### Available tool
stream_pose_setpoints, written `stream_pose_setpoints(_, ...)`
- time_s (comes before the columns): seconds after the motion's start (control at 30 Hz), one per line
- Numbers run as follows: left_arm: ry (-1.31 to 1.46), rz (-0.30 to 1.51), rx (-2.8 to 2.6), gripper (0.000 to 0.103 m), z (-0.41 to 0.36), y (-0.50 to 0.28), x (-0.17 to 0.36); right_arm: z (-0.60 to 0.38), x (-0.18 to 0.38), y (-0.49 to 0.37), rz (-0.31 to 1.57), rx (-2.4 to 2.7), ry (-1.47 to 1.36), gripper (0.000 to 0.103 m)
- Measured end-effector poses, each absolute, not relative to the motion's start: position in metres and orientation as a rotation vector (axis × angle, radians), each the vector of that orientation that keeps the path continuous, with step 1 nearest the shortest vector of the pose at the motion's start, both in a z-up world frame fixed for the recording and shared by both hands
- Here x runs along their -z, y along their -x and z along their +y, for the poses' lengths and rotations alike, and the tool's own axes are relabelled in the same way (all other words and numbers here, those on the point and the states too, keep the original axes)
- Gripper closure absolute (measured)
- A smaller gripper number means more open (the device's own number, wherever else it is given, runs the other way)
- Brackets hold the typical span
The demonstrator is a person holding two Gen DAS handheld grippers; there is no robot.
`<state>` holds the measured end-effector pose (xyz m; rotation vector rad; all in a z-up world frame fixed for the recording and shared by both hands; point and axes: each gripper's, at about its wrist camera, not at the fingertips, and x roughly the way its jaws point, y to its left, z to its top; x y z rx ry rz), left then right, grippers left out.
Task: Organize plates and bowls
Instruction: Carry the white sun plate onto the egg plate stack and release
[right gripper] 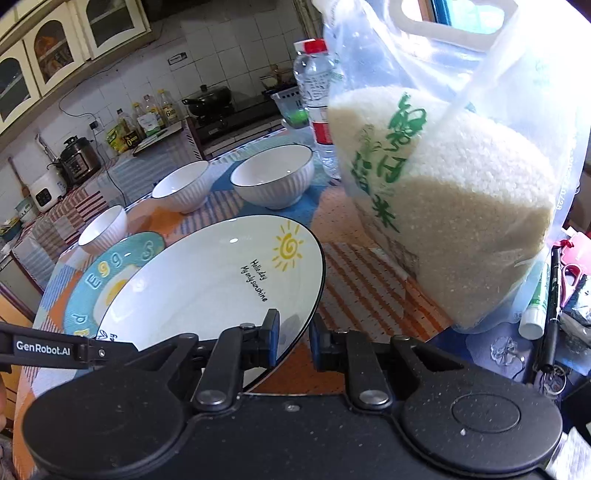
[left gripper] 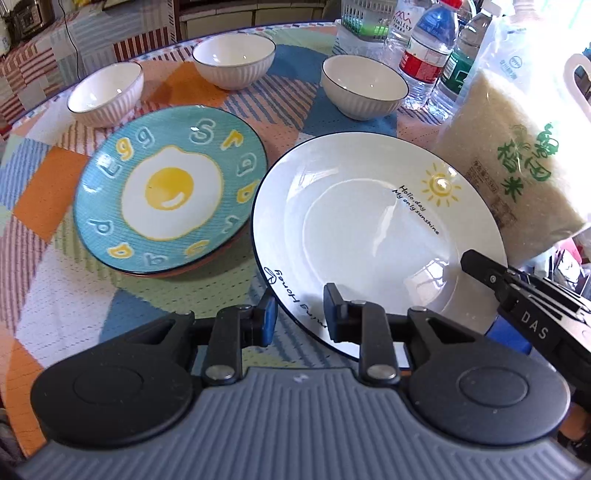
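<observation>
A white plate with a sun drawing is held tilted above the table. My left gripper straddles its near rim with one finger on each side. My right gripper straddles its right rim the same way; its arm shows in the left wrist view. Both look closed on the rim. A blue egg plate lies to the left on top of a brown plate. Three white ribbed bowls stand behind the plates.
A large bag of rice stands close at the right of the white plate. Water bottles and a white basket stand at the back right. Pens and scissors lie beyond the bag.
</observation>
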<state>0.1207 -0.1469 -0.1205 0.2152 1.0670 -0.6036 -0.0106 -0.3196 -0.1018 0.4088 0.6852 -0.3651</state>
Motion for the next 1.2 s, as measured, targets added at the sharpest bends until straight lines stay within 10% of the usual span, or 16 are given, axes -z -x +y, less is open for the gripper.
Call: stream_pose_setpoints(1.2, -0.049, 1.128, 0.308, 0.079, -0.028, -0.209, 0.122, -0.238, 0.109, -0.112, 0.736, 0.001, -0.315, 0.079)
